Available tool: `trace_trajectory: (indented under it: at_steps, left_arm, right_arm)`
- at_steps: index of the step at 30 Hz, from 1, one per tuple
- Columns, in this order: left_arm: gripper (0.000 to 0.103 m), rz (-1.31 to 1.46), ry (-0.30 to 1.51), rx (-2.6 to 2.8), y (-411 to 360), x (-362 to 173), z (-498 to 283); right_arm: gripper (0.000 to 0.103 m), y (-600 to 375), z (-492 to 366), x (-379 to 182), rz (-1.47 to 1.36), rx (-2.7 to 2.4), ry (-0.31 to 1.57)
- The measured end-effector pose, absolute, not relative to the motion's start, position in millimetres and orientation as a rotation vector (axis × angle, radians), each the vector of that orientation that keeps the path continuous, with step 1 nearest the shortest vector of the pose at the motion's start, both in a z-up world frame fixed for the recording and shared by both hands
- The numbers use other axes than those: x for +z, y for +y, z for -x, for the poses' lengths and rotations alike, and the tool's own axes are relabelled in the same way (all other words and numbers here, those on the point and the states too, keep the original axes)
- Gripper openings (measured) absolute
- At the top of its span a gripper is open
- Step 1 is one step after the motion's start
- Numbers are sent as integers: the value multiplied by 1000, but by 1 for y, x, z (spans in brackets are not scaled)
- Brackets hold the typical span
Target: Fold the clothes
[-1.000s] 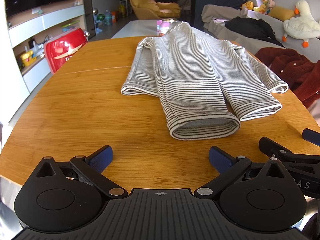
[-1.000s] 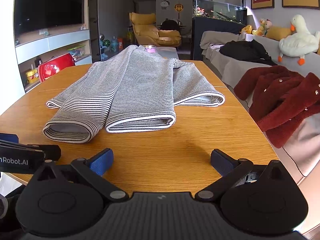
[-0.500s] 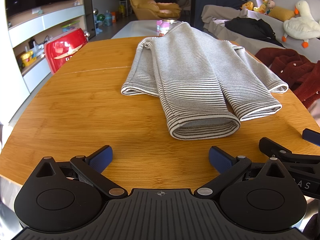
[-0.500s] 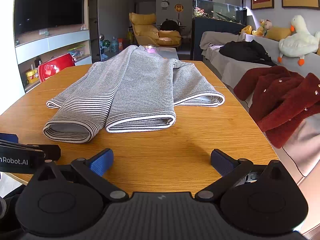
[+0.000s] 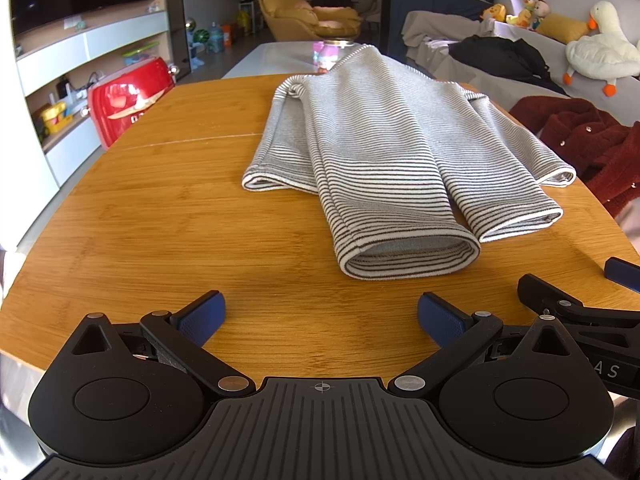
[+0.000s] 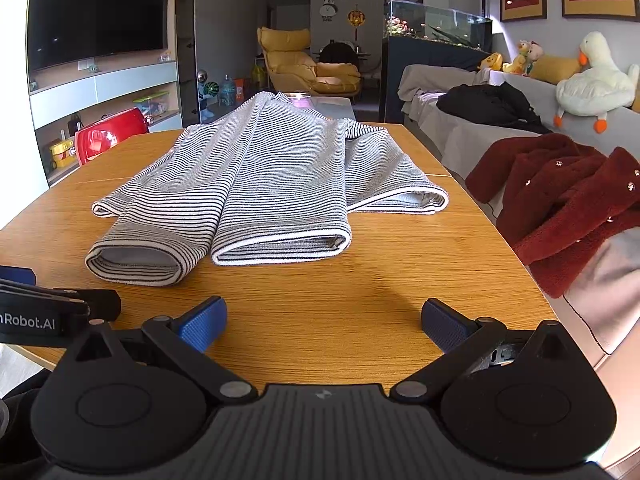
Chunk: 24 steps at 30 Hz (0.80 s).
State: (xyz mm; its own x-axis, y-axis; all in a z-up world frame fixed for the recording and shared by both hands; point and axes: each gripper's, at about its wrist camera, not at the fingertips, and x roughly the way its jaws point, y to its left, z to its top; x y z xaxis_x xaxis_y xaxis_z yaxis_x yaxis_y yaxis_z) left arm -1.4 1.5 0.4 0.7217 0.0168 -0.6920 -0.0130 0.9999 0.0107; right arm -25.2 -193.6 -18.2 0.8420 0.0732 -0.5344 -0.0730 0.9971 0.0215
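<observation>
A grey-and-white striped garment (image 5: 384, 152) lies on the wooden table (image 5: 160, 216), its sleeves folded in over the body; it also shows in the right wrist view (image 6: 256, 184). My left gripper (image 5: 320, 316) is open and empty, hovering over the table's near edge, short of the nearest sleeve cuff. My right gripper (image 6: 322, 322) is open and empty, also short of the garment. The right gripper's finger shows at the right edge of the left wrist view (image 5: 560, 300).
A red toaster-like case (image 5: 128, 100) stands off the table's left side. A dark red fleece jacket (image 6: 568, 200) lies on the sofa to the right, with a black garment (image 6: 488, 104) and a duck plush (image 6: 592, 80) behind.
</observation>
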Motion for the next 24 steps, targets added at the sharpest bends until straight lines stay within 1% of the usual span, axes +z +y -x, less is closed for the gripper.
trace_trajectory:
  at_steps: [20,22,24]
  left_arm:
    - [103,4,771,8,5,3,-1]
    - [103,52,767,-40,14,8,-1]
    - [103,116,728,-103,27,19,0]
  right_arm:
    - [103,-194,23,-13,0,120,595]
    - [103,-195,19,-9,-10,139,622]
    - [103,-194,19,1,-20,164,609]
